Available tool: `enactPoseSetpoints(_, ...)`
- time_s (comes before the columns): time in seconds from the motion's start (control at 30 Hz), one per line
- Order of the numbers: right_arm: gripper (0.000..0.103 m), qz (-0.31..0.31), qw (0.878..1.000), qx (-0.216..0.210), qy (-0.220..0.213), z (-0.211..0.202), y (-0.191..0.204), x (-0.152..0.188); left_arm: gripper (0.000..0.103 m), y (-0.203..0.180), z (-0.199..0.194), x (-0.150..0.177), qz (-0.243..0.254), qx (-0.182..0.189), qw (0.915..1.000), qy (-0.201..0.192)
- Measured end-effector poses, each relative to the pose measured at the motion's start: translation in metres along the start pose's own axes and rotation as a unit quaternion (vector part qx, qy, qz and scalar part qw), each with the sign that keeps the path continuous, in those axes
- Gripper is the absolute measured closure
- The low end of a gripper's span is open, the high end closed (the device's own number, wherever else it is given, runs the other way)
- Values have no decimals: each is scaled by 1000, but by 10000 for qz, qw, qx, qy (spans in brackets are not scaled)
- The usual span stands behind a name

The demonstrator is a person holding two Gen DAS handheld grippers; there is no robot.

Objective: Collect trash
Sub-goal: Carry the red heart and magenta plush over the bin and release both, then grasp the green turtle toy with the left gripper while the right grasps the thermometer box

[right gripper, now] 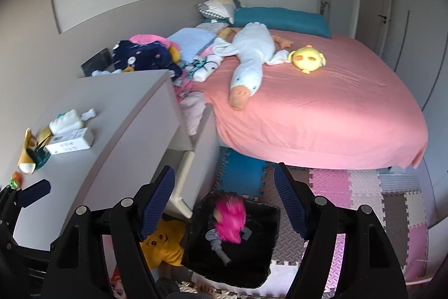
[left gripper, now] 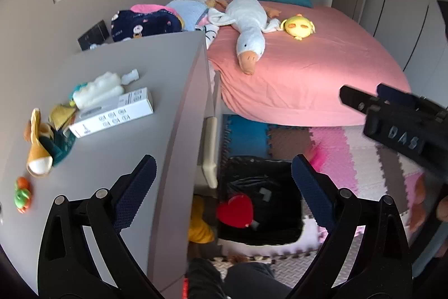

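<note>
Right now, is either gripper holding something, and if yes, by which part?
Nothing is held. The left gripper and the right gripper both have their jaws wide open and empty, above the black bin on the floor.

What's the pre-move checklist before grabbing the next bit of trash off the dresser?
1. Left tongs open, empty: ok.
2. Right tongs open, empty: ok.
3. Black bin on the floor beside the dresser, mouth open: ok.
4. White box lying flat on the dresser, top exposed: ok.
5. Box free of clutter: not ok, crumpled white packaging and wrappers crowd its far side.
6. Whether the box is trash: cannot tell.
</note>
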State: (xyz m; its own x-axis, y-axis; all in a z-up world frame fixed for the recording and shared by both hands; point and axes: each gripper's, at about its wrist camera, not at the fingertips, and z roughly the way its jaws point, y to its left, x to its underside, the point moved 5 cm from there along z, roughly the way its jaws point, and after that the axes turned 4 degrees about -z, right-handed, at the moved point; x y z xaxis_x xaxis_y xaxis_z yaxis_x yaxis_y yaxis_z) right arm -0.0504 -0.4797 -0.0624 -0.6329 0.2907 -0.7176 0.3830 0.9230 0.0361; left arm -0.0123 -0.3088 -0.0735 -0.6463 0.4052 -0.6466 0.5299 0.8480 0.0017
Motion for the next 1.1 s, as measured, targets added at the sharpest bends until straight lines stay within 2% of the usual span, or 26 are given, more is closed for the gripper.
enactPoseSetpoints(0.27,29,81,9998,-192,61,6,4,5,9,12,1,6,-90,-102,9999,44)
enactPoseSetpoints(0.83,29,-531,9965,-646,91,6,71,4,9,61,-12,16,-458,-365,9983,-13)
enactPoseSetpoints(1.1,29,-757,9935,-839,111,9,103,2,9,97,-20,21,-715,-574,9958,-27)
